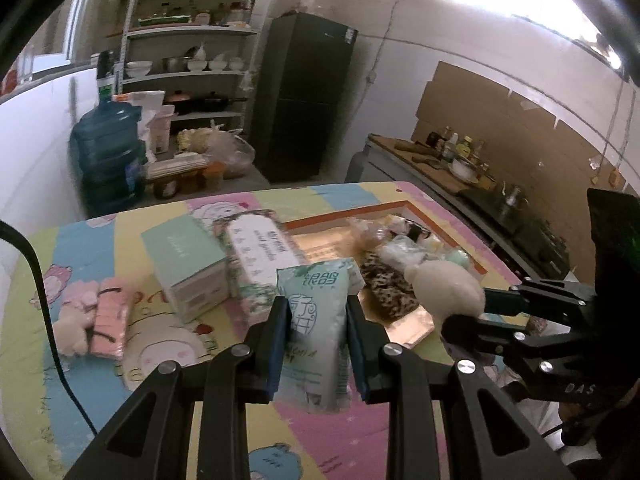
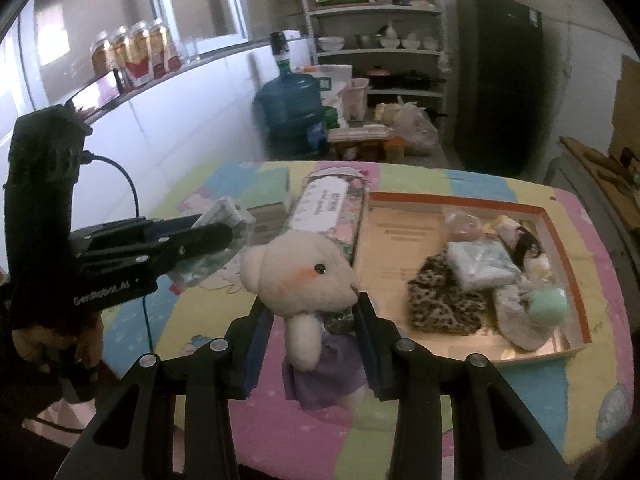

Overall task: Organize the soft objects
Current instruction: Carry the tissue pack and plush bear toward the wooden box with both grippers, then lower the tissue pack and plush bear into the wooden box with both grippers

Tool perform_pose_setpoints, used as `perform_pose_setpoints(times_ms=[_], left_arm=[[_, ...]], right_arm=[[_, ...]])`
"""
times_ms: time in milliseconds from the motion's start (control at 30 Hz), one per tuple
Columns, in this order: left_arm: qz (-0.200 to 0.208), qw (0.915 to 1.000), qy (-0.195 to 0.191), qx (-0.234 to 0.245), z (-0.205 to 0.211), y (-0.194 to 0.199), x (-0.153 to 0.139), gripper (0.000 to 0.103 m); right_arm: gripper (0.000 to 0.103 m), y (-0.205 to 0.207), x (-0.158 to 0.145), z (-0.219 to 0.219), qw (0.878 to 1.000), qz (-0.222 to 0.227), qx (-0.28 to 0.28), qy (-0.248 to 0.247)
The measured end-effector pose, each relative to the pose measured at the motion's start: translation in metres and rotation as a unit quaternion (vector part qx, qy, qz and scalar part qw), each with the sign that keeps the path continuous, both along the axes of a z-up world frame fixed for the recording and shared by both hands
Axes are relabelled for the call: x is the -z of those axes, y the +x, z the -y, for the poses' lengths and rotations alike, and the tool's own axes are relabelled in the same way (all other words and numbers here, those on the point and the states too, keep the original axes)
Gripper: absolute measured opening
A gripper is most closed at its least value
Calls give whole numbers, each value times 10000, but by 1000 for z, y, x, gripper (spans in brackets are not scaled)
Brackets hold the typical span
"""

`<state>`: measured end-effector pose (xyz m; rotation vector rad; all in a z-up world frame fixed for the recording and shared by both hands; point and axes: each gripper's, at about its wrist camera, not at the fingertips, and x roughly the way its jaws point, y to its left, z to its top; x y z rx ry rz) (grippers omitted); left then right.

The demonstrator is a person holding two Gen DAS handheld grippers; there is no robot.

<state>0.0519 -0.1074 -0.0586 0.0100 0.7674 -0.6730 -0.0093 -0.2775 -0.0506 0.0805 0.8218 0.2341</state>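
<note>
My left gripper [image 1: 317, 316] is shut on a pale green tissue pack [image 1: 316, 320], held above the table; it also shows in the right wrist view [image 2: 216, 240]. My right gripper [image 2: 314, 320] is shut on a cream teddy bear in a purple dress [image 2: 308, 280], held above the table left of the box; the bear's head shows in the left wrist view [image 1: 444, 288]. An orange-rimmed shallow box [image 2: 560, 240] holds a leopard-print cloth [image 2: 440, 300], a tissue pack [image 2: 480, 264], a grey sock [image 2: 516, 312] and a mint ball [image 2: 548, 304].
On the patterned tablecloth lie a mint-green box [image 1: 184, 264], a long floral tissue pack [image 1: 260, 256], and a pink cloth with a small plush [image 1: 100, 320]. Behind stand a water jug [image 1: 108, 156], shelves [image 1: 192, 40] and a dark fridge [image 1: 304, 96].
</note>
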Motion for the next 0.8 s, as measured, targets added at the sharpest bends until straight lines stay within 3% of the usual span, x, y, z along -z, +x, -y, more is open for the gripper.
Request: perform_pose_setpoints(times_ms=[400, 800], left_arm=[[-157, 9997, -40, 160, 64, 7, 1, 29], [-269, 9996, 3, 40, 109, 24, 14, 29]], right_arm=[[42, -2, 3, 62, 9987, -6, 499, 56], [42, 8, 12, 107, 9980, -102, 619, 64]])
